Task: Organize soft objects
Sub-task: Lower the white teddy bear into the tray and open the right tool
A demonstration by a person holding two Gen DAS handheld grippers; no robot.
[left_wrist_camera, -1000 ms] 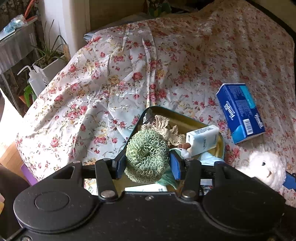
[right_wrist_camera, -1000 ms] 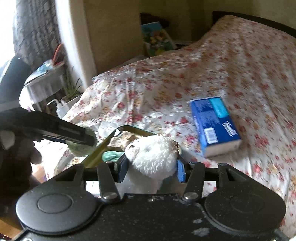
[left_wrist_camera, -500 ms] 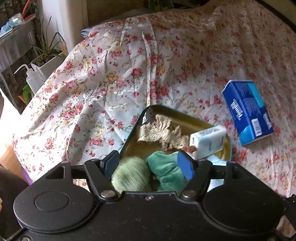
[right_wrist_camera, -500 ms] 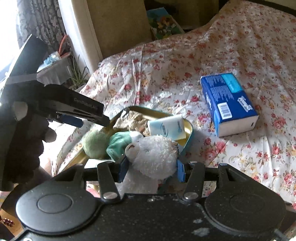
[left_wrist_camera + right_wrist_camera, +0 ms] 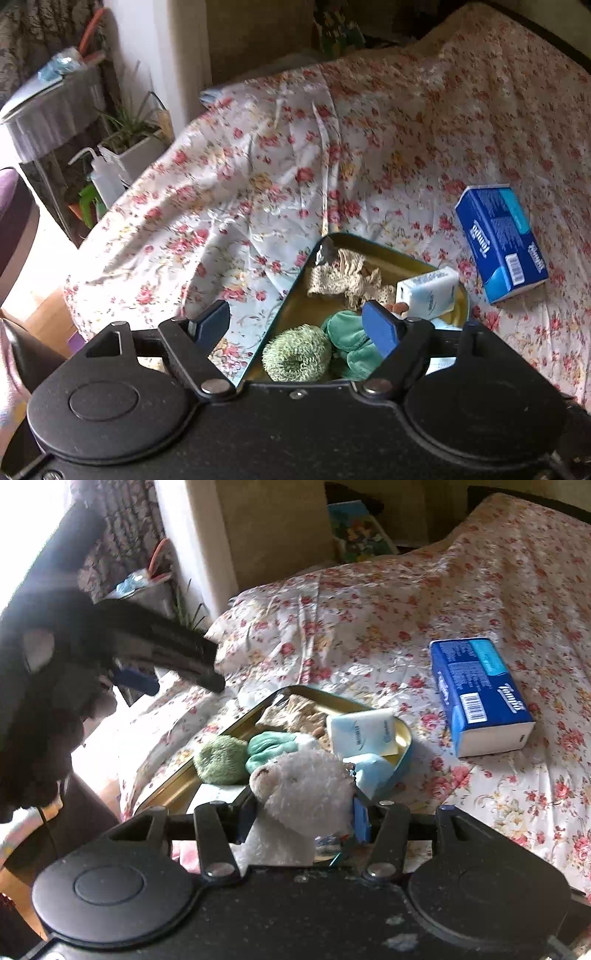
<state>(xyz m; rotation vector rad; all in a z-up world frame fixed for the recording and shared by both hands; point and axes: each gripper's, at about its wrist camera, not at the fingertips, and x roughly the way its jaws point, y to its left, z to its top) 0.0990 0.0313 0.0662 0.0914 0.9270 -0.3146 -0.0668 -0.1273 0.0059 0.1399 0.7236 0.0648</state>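
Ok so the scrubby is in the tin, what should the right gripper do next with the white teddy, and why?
Probably lower the white teddy bear into the tin and open. The right gripper is shut on it just above the tin's near end; the left gripper, jaws just opened, has nothing between its pads, and the green scrubby lies in the tin.

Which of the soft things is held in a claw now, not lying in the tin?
The white plush bear: the right claw grips it. The green scrunchie and teal cloth lie in the tin.
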